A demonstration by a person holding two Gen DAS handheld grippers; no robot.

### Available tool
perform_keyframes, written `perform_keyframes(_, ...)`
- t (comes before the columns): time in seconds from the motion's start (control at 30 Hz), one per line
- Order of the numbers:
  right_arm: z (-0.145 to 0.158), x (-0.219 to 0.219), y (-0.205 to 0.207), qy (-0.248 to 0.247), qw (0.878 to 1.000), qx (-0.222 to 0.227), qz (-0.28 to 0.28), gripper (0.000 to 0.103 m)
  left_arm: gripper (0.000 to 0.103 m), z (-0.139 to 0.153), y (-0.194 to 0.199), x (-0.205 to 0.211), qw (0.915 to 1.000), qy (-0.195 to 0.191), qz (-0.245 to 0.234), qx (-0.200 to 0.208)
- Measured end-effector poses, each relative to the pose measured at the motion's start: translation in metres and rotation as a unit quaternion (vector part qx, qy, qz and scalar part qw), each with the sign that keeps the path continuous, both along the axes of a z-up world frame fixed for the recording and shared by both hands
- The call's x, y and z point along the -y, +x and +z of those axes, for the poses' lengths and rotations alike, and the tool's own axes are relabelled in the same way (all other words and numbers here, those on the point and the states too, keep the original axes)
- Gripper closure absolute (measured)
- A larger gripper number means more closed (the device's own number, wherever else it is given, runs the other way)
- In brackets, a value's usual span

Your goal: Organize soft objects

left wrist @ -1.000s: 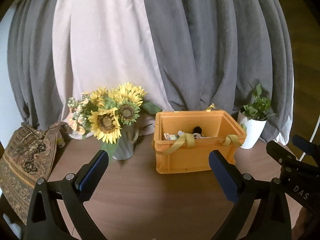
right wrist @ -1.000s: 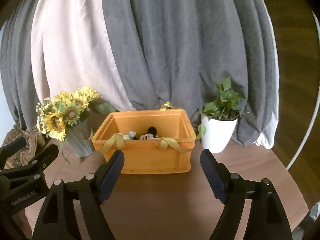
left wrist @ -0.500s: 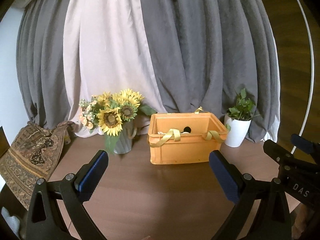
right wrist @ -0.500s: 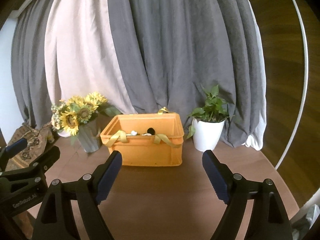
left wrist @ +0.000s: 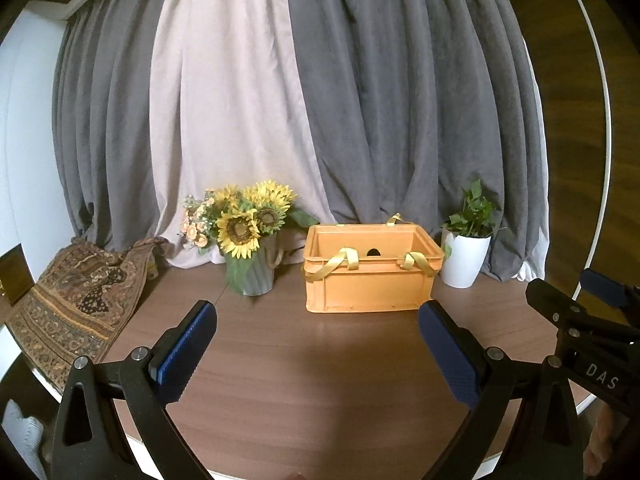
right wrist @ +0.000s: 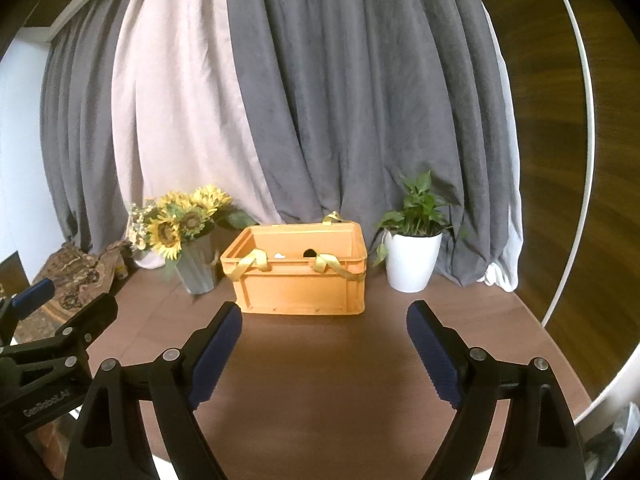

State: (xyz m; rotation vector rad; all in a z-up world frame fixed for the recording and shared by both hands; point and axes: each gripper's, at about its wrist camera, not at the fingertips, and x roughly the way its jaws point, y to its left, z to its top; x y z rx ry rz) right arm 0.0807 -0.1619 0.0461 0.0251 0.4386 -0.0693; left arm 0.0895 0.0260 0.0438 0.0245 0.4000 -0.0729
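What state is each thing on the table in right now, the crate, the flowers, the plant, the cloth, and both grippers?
Orange crate: upright, open top, yellow straps draped over its front rim.
Sunflowers: upright in a grey vase, left of the crate.
Potted plant: upright in a white pot, right of the crate.
Patterned cloth: draped over the table's left edge.
Left gripper: open, nothing between the pads.
Right gripper: open, holding nothing.

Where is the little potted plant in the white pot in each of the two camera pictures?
Left wrist view: the potted plant stands right of centre, just right of the orange crate.
Right wrist view: the potted plant again stands right of centre, to the right of the orange crate, with a gap between them.
Shared landmark: the orange crate with yellow ribbon handles, in front of the grey curtain.
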Motion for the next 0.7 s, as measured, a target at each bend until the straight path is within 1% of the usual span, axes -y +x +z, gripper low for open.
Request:
perform_keyframes(0.37,0.003,0.002,-0.022,-0.001,1.000,0.006,0.000,0.018,0.000,0.005,-0.027,0.004,0.9999,-0.001,0.002,0.010)
perform_keyframes(0.7,0.006,0.004,-0.033,-0.002,1.000,0.012,-0.003,0.018,0.000,0.011,-0.037,0.010,0.9999,-0.001,0.001,0.015)
